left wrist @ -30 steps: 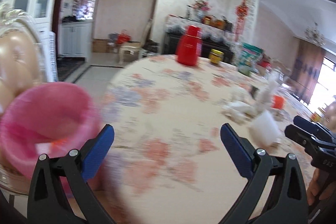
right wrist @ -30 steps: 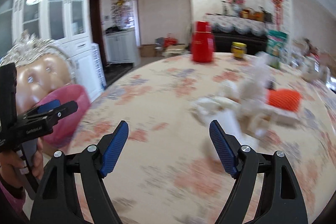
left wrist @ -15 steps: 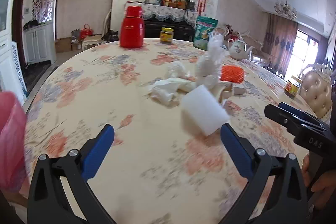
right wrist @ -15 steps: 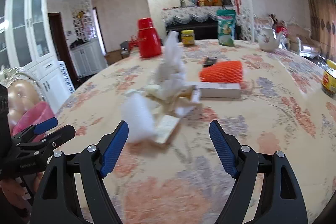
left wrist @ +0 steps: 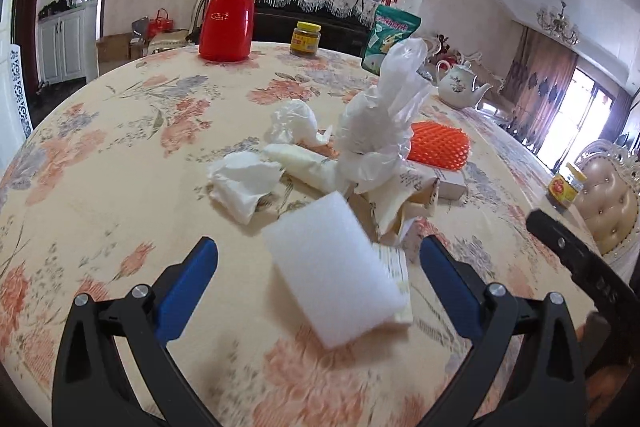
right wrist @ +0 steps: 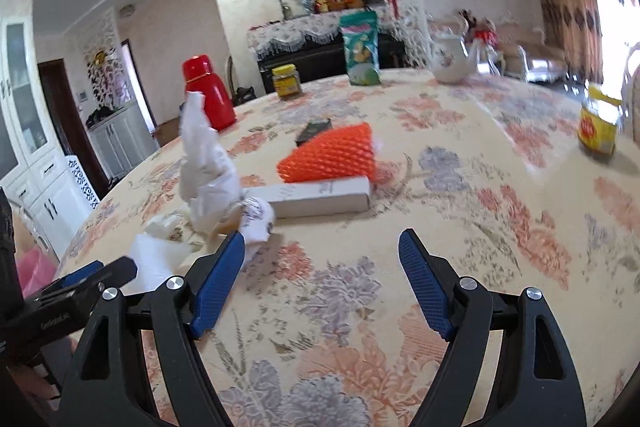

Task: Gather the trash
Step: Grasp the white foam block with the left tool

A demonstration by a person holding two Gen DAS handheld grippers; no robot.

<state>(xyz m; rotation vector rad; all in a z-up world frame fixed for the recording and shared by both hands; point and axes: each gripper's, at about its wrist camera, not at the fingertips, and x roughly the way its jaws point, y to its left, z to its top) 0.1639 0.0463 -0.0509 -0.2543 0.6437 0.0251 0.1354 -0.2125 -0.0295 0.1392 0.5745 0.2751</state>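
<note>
Trash lies piled mid-table: a white foam block (left wrist: 336,267), a crumpled tissue (left wrist: 244,183), a bunched clear plastic bag (left wrist: 380,123), torn paper wrappers (left wrist: 404,203), an orange foam net (left wrist: 438,147) and a long white box (right wrist: 320,195). My left gripper (left wrist: 318,255) is open, and the foam block lies on the table between its fingers without touching the pads. My right gripper (right wrist: 322,241) is open over bare tablecloth, with the box and orange foam net (right wrist: 332,155) just ahead and the plastic bag (right wrist: 204,163) to its left. The left gripper (right wrist: 104,269) shows at the lower left of the right wrist view.
A pink bin (right wrist: 36,271) sits off the table's left edge. At the far side stand a red thermos (left wrist: 226,19), a yellow-lidded jar (left wrist: 306,39), a green snack bag (left wrist: 394,39) and a teapot (left wrist: 460,87). Another jar (right wrist: 598,127) stands right, near a padded chair (left wrist: 612,203).
Both views have swung right, away from the pink bin and onto the trash pile. The foam block now lies between the left fingers. Both grippers have stayed open.
</note>
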